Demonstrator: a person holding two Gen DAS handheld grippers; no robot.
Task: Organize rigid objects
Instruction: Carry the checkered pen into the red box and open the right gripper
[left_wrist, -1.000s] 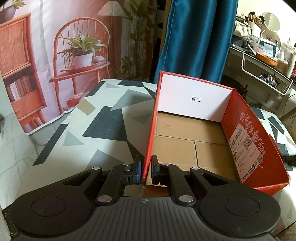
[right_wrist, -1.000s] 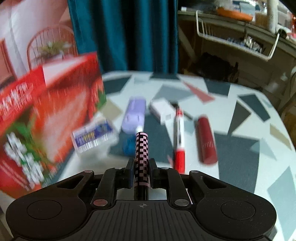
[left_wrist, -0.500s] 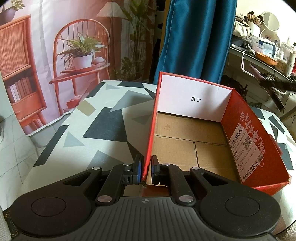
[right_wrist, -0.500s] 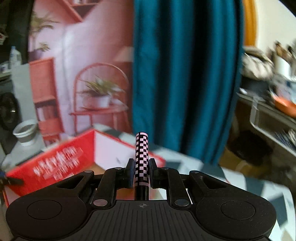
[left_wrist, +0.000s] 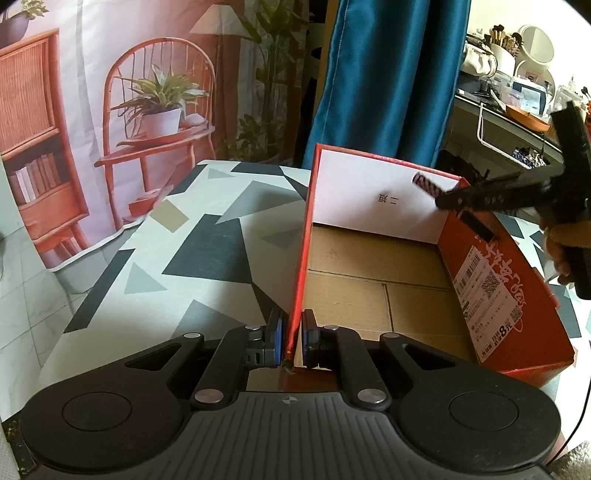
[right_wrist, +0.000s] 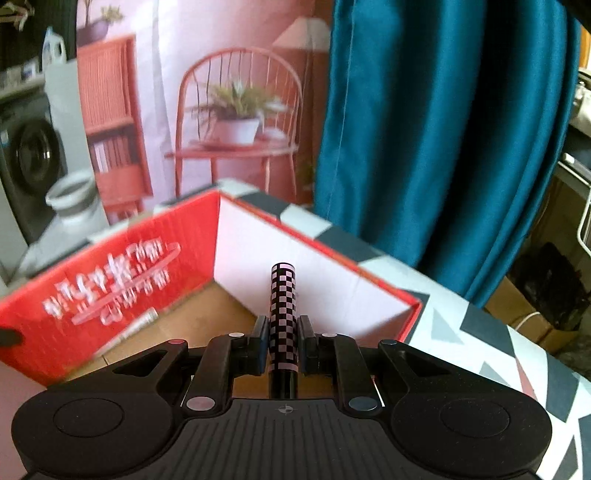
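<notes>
An open red cardboard box (left_wrist: 509, 295) with a brown floor stands on the patterned table. My left gripper (left_wrist: 290, 338) is shut on the box's near left wall. My right gripper (right_wrist: 282, 341) is shut on a black-and-pink checkered tube (right_wrist: 282, 295) and holds it above the box's far right corner. The right gripper (left_wrist: 454, 199) and the tube's tip (left_wrist: 424, 183) also show in the left wrist view, over the box's far wall. The box (right_wrist: 110, 280) shows below the tube in the right wrist view.
The table (left_wrist: 207, 251) has a grey, black and white geometric cloth. A teal curtain (left_wrist: 384, 81) and a printed backdrop (left_wrist: 129, 92) hang behind. A cluttered shelf (left_wrist: 517, 110) stands at the right. A thin silvery object (right_wrist: 129, 330) lies by the box's left wall.
My right gripper has carried the checkered tube from the objects on the table up and over the box. My left gripper has stayed shut on the box wall.
</notes>
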